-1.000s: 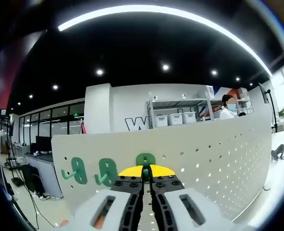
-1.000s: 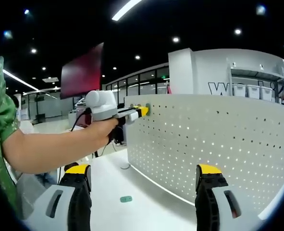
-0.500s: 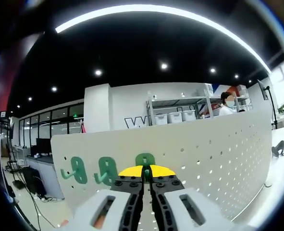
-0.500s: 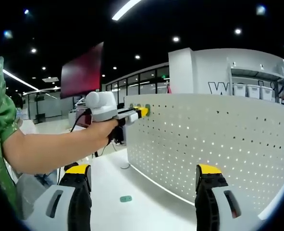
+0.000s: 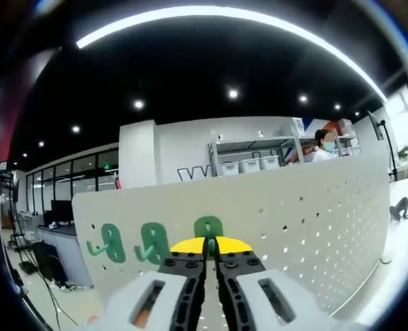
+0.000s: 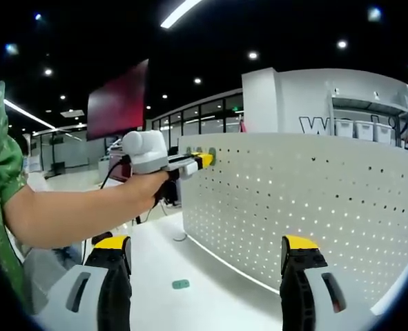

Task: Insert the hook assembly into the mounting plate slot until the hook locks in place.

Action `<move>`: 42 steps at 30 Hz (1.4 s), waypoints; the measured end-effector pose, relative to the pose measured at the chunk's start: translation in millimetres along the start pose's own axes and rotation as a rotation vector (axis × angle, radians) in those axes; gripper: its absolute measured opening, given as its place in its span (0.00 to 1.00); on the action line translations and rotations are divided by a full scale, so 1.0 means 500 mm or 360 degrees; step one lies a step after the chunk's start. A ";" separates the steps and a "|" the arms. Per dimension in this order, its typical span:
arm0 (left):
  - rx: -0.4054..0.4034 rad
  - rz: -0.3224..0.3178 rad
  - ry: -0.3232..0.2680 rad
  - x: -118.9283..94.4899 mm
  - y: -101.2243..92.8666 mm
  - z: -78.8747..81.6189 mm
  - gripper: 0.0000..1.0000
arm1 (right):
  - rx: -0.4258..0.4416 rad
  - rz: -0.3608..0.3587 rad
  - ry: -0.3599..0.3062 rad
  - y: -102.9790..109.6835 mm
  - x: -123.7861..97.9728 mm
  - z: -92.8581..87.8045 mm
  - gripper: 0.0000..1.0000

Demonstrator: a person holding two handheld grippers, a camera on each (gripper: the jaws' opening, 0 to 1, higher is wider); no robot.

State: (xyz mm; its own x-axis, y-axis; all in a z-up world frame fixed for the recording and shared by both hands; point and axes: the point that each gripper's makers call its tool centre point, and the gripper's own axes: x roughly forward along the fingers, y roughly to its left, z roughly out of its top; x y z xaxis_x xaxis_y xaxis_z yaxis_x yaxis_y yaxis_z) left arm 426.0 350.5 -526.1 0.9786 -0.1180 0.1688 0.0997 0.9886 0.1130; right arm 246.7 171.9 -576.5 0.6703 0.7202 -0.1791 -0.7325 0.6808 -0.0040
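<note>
Your left claw (image 5: pixel 204 249) is clenched on a green hook (image 5: pixel 208 228), jaws pressed together with the hook's plate poking up between the yellow tips, and it holds that hook flat against the upper edge of the white pegboard (image 5: pixel 314 221). That is where the hook has to seat, so the nose-on grip makes sense: it lets you push straight into the holes. Two more hooks (image 5: pixel 111 243) already sit on the board at 9 o'clock of the one you hold, in a row, which suggests this one belongs next in line. Whether it has locked cannot be told from here; the back of the hook is hidden by the claw tips. In the right gripper view your left claw (image 6: pixel 202 160) shows at 11 o'clock, reaching to the board's top corner, your forearm (image 6: pixel 86 210) stretched toward it. Your right claw (image 6: pixel 205 265) hangs released, jaws wide apart and holding nothing, held back over the desk (image 6: pixel 190 303) so the board stays in sight. A small green piece (image 6: pixel 181 284) lies on the desk near the board's foot.
</note>
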 end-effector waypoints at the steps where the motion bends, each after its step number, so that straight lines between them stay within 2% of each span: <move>1: -0.0002 0.0000 0.0000 -0.001 -0.001 -0.001 0.04 | 0.0001 0.0002 0.0001 0.001 0.000 0.000 0.92; 14: 0.0036 -0.0010 0.0010 -0.006 -0.005 -0.005 0.03 | 0.0004 0.0005 0.0011 0.002 -0.001 -0.003 0.91; 25: -0.0053 -0.0019 0.0054 -0.019 0.000 -0.021 0.02 | -0.0008 0.0014 0.0005 0.010 -0.002 0.003 0.91; 42: -0.0099 -0.0053 0.0056 -0.038 -0.012 -0.016 0.16 | -0.0018 0.0028 0.0000 0.021 -0.004 0.008 0.91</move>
State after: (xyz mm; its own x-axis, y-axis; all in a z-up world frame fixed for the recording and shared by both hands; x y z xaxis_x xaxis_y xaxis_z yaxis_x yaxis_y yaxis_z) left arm 408.3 347.6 -537.6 0.9802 -0.1485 0.1311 0.1421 0.9882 0.0568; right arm 238.1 178.0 -572.2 0.6573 0.7320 -0.1793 -0.7455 0.6664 -0.0119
